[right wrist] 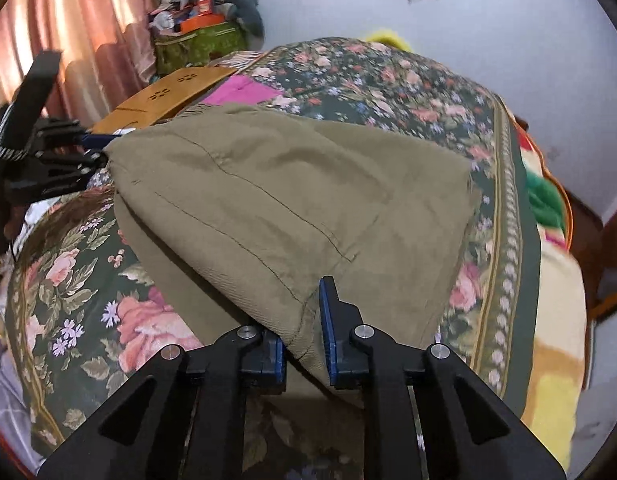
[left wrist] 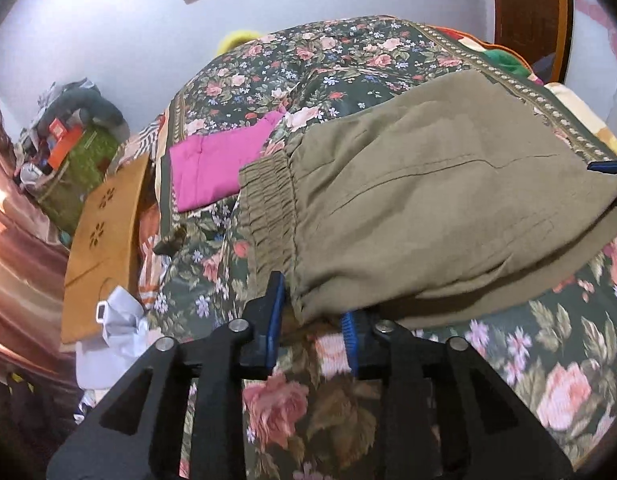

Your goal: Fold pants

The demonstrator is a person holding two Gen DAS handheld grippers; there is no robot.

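A: Where do we have the pants [left wrist: 428, 208] right now?

B: We have them lifted a little over the bed [left wrist: 548, 380], on the flowered bedspread, already doubled over. Our left claw [left wrist: 314, 316] is pinching the corner by the elastic waistband [left wrist: 268, 208], with cloth between its blue pads. Our right claw [right wrist: 302, 332] is pinching the opposite corner, where a stitched hem edge runs into its jaws.

A: Why do we hold it at both ends like that?

B: We judge it keeps the folded edge taut between us, so the layers stay lined up and the cloth does not sag in the middle. A lower layer hangs under the top one in both views, so the fold looks only partly settled.

A: Can we see each claw from the other side?

B: Yes. In the right wrist view our left claw [right wrist: 88, 148] shows at the far corner of the pants [right wrist: 268, 200]; in the left wrist view only a blue tip of the right claw [left wrist: 608, 168] shows at the frame's edge.

A: What else lies on the bed?

B: A pink cloth [left wrist: 220, 160] folded flat, just beyond the waistband, likely kept apart as finished work. A wooden board [left wrist: 104, 240] with flower cut-outs leans at the bedside.

A: Any writing or labels we can read?

B: None. The orange box [left wrist: 62, 144] on the far pile is too blurred to read.
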